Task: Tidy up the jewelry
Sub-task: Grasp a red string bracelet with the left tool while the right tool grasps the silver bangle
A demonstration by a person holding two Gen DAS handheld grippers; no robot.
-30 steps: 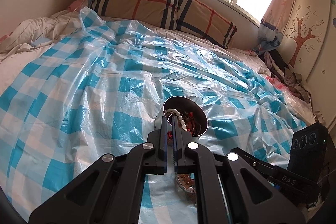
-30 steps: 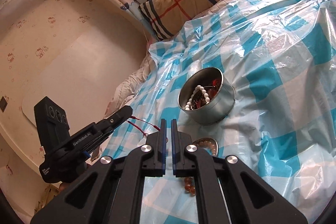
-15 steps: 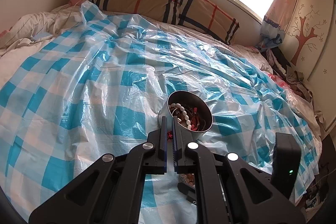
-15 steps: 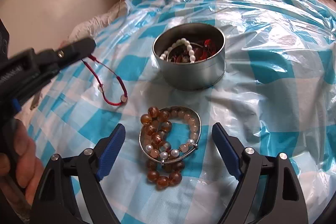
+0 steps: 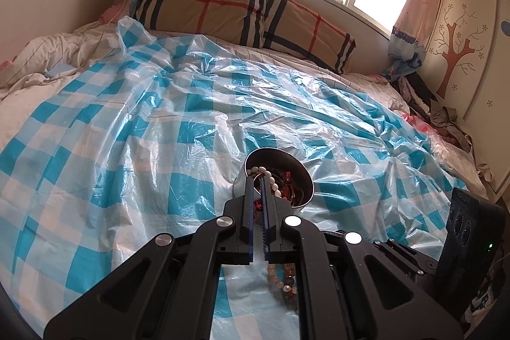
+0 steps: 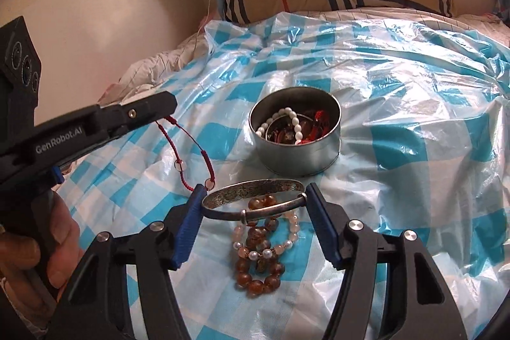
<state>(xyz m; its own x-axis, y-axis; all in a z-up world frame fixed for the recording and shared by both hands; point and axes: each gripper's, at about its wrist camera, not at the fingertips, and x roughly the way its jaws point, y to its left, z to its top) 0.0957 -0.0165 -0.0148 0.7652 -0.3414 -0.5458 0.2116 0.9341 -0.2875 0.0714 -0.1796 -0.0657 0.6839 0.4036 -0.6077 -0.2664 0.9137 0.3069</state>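
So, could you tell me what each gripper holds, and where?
Left gripper: red cord bracelet, by its end. Right gripper, closing: silver bangle, across its sides.

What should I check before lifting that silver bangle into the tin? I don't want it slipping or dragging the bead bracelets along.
1. Silver bangle sits between the right gripper jaws: ok; the jaws are closing and the blue pads look to be at its rim.
2. Firm grip on the bangle: cannot tell.
3. Amber bead bracelets free of the bangle: not ok, some beads show through its ring.
4. Round metal tin open, upright, with room: ok, though it already holds pearls and red pieces.
5. Left gripper shut on the red cord bracelet: ok.
6. Cord clear of the right jaws: not ok, it hangs at the left pad.
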